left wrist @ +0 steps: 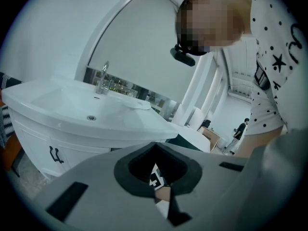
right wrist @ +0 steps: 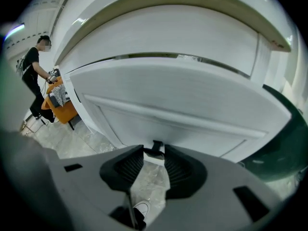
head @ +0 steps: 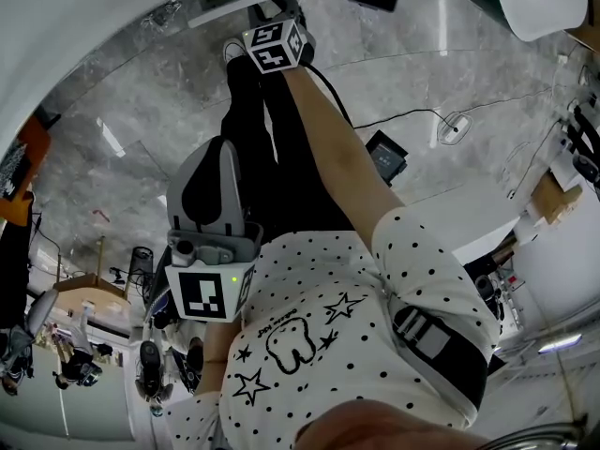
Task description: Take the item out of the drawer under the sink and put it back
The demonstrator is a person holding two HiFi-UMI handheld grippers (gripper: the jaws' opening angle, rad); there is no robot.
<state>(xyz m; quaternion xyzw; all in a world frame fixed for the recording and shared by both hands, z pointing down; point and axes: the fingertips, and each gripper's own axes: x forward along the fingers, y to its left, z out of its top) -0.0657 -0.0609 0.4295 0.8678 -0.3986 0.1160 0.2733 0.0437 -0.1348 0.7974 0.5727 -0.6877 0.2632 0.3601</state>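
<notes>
Item itself can't be seen in any view. The white drawer front (right wrist: 183, 105) fills your right gripper view, its small black handle (right wrist: 156, 146) dead ahead. Your right gripper (right wrist: 154, 155) has its jaws spread, the handle sitting right at the gap between the tips; can't tell whether a pad touches it, no pinch visible. In the head view that arm reaches forward over the grey marble floor (head: 450, 64), marker cube (head: 275, 45) on top. Your left gripper (left wrist: 156, 146) is held back near your body, jaw tips pressed together, nothing between them. It looks toward the white sink (left wrist: 144, 129) with its tap (left wrist: 103, 76).
</notes>
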